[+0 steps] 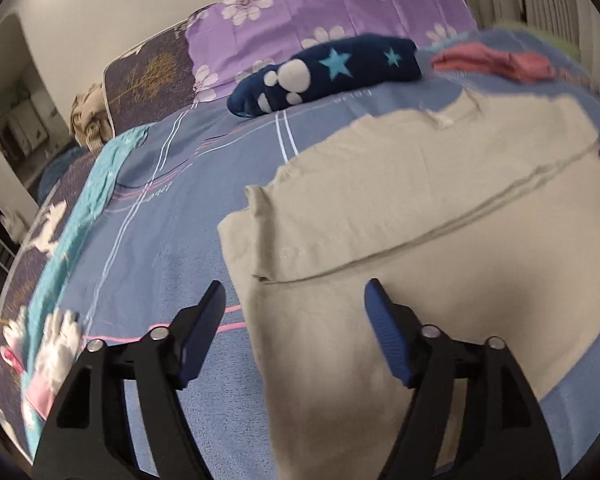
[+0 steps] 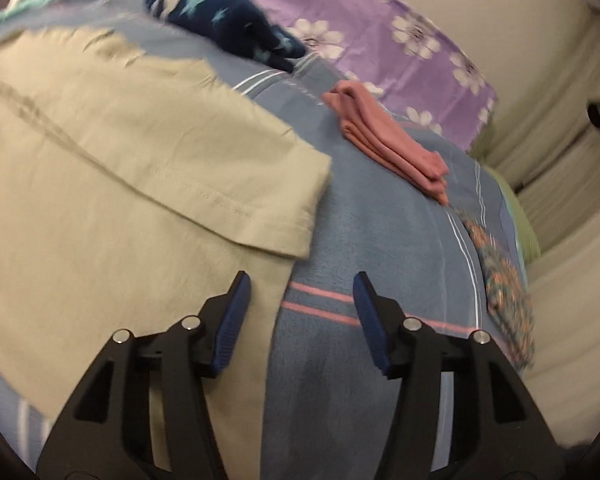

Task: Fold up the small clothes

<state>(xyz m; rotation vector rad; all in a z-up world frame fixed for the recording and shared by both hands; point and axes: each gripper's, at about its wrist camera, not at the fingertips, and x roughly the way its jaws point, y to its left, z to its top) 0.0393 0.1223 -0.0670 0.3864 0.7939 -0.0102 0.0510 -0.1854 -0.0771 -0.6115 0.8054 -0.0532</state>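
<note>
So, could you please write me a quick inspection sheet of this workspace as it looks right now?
Surface: bed with a blue blanket.
Job's things: beige shirt spread flat, one sleeve folded in at each side; folded pink cloth and navy star bundle behind it.
Clutter: white gloves on the bed's edge; patterned cloth on the opposite edge.
Grippers: left claw open over the shirt's edge; right claw open over its other edge; neither holds anything.
Cables: nothing seen.
Surroundings: purple flowered pillow, plain wall, curtain.
</note>
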